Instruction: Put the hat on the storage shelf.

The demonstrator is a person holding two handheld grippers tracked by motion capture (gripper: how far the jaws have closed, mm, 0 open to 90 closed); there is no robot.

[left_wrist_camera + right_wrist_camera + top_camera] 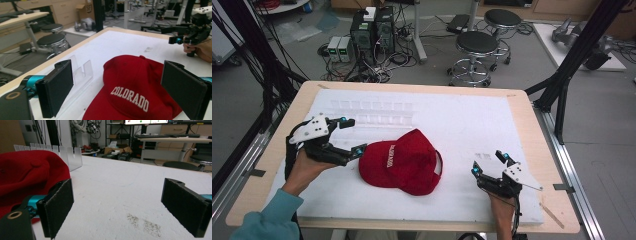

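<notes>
A red cap (402, 162) lies mid-bench (512, 100), its brim cut off in the left gripper view. The left gripper (353, 136) and right gripper (489, 162) flank it, jaws wide apart, empty. A clear rack (377, 112) behind is faint.

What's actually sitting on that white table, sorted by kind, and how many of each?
Red cap: 1
Clear plastic rack: 1
Hand-held grippers, left gripper and right gripper: 2
Total: 4

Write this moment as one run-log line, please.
left gripper: open, beside red Colorado cap | right gripper: open, apart | cap: untouched
</notes>
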